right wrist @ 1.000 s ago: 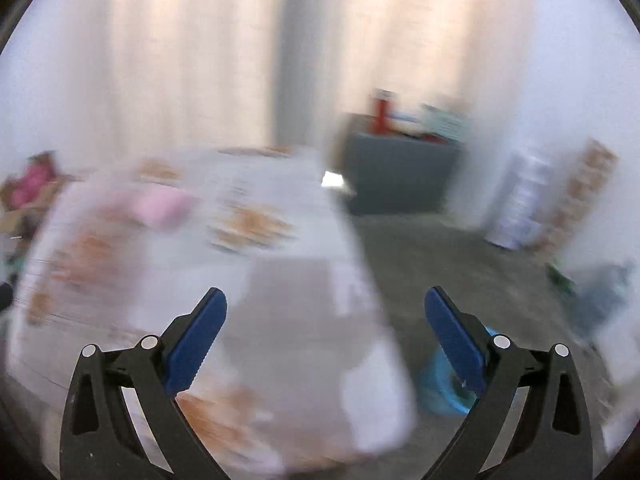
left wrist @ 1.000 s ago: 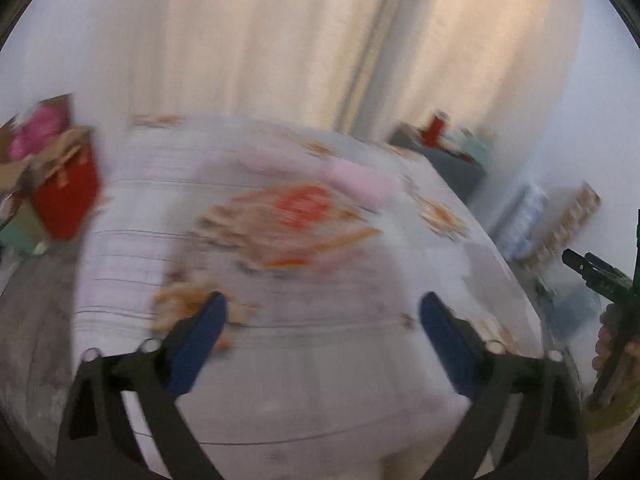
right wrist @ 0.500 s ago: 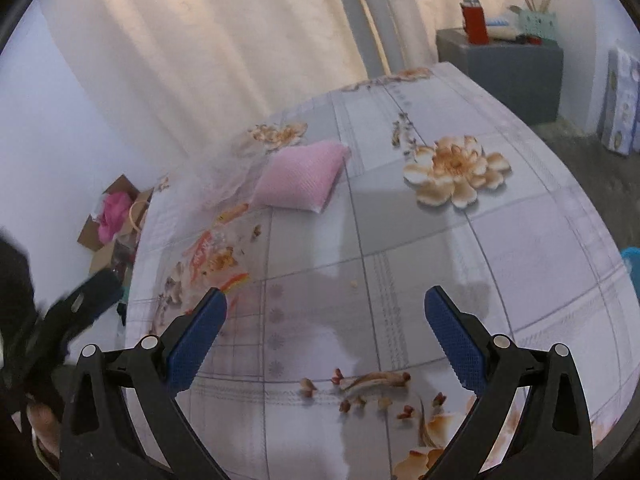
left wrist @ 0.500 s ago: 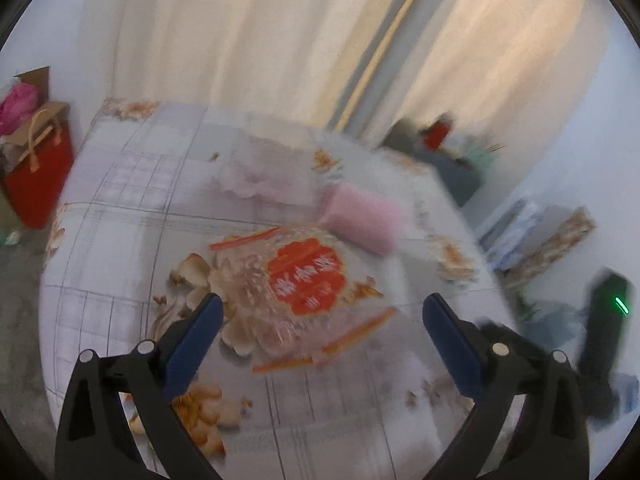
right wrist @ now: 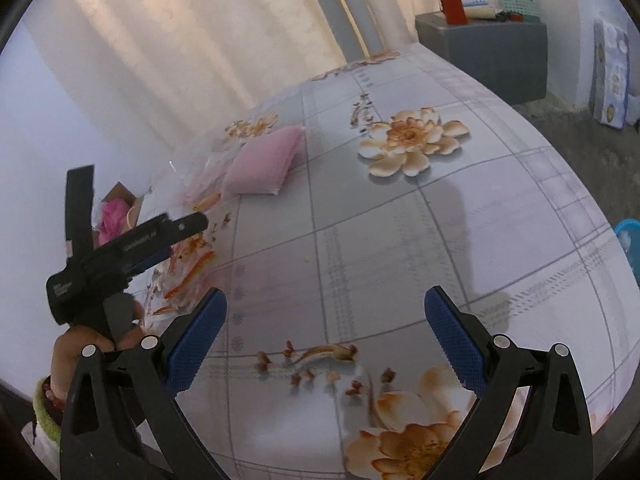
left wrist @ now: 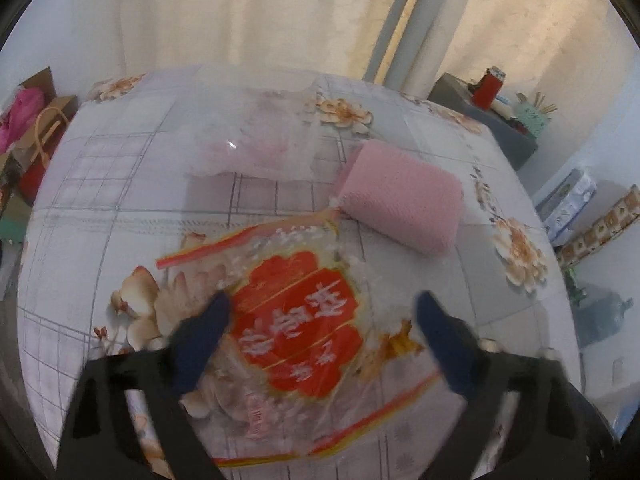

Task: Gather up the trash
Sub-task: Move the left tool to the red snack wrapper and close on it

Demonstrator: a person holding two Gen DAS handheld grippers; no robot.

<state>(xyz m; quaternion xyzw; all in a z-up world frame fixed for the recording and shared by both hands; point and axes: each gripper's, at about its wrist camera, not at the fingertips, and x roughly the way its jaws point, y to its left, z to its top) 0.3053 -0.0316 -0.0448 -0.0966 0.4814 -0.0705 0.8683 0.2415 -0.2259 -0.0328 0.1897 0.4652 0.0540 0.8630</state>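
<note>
Floral bedspread (left wrist: 120,184) across the whole bed. On it, near the middle, clear plastic wrapper (left wrist: 292,320) with red label, just beside pink cushion (left wrist: 400,204). Left gripper (left wrist: 320,332) over wrapper, jaws closing, wrapper between them, pads not yet pressing. Right gripper (right wrist: 326,328) spread wide, empty, above bare spread.

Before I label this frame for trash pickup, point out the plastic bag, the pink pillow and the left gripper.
plastic bag (left wrist: 294,320): left wrist view, on its red printed label.
pink pillow (left wrist: 404,202): left wrist view, middle of its top face.
left gripper (left wrist: 320,316): left wrist view, midway between fingertips.
</note>
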